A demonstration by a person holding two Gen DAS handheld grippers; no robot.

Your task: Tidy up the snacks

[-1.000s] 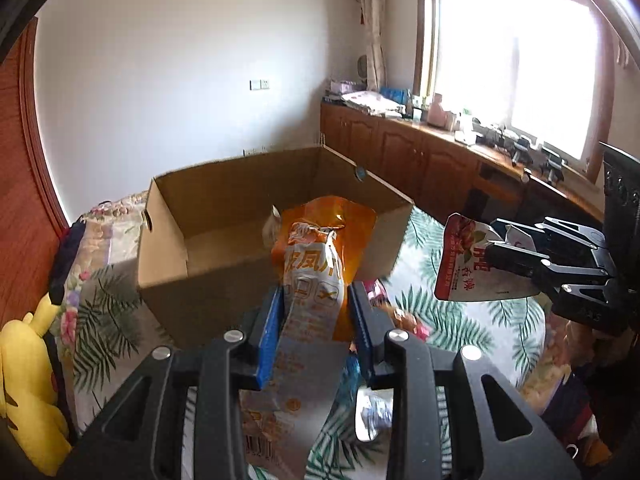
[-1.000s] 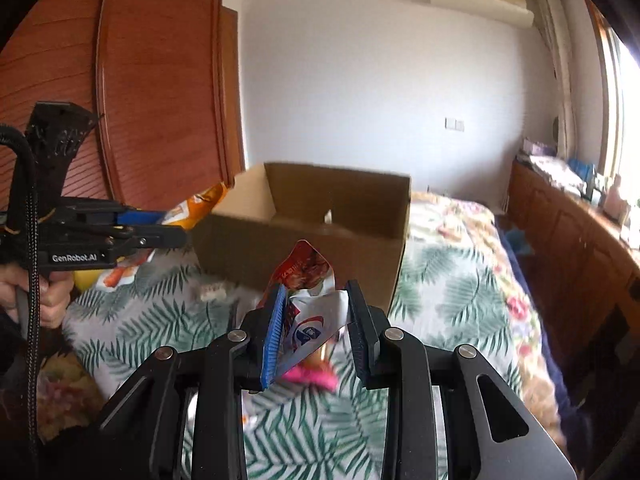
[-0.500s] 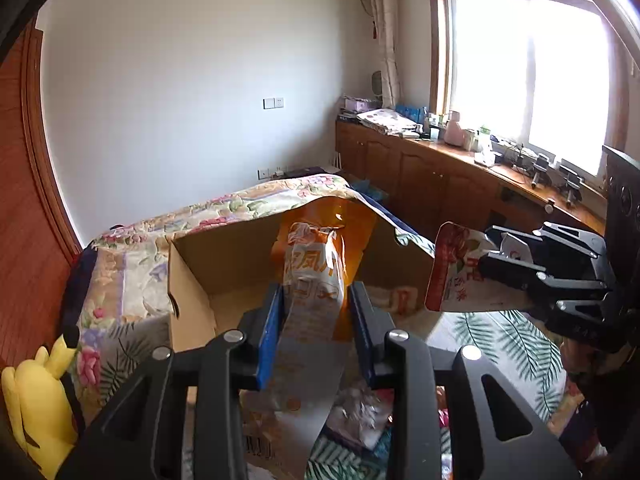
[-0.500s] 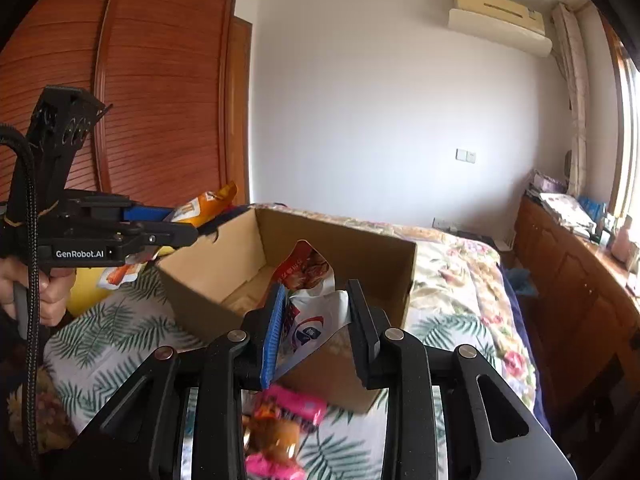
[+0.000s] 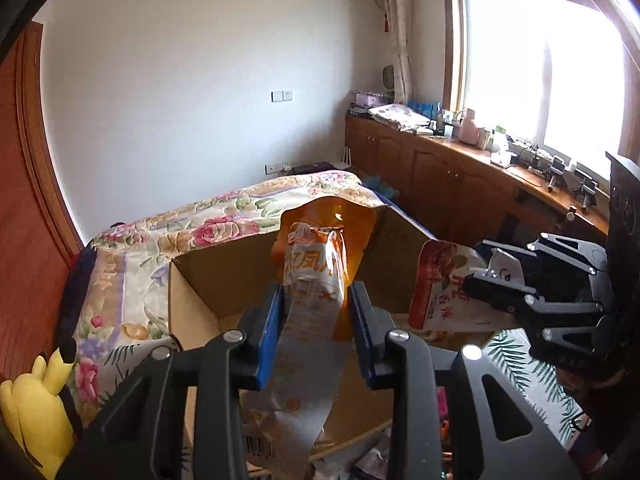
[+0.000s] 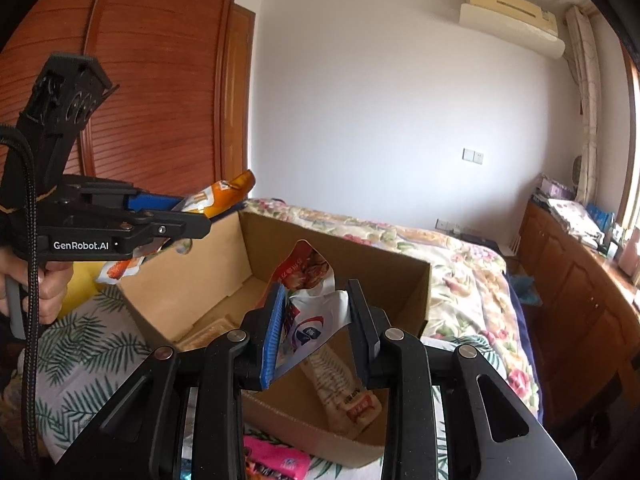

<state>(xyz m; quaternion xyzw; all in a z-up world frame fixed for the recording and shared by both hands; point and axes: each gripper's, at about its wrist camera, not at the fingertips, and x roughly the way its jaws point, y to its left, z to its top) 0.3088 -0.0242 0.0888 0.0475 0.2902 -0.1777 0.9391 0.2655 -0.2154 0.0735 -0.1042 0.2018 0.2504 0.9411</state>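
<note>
An open cardboard box (image 5: 208,280) (image 6: 192,280) stands on the bed. My left gripper (image 5: 316,300) (image 6: 188,220) is shut on an orange and white snack bag (image 5: 316,280) (image 6: 216,196) and holds it over the box's near rim. My right gripper (image 6: 316,312) (image 5: 480,280) is shut on a red and white snack pouch (image 6: 308,300) (image 5: 436,284), held above the inside of the box. A pale snack packet (image 6: 344,388) lies on the box floor.
A pink snack packet (image 6: 276,456) and other wrappers lie on the leaf-print sheet (image 6: 80,360) in front of the box. A yellow plush toy (image 5: 32,408) sits at the left. Wooden cabinets (image 5: 460,184) run along the window wall. A hand (image 6: 44,292) holds the left gripper.
Both grippers have moved forward toward the box with their bags still held. The box now lies right under and in front of the fingers, and its inside shows.
</note>
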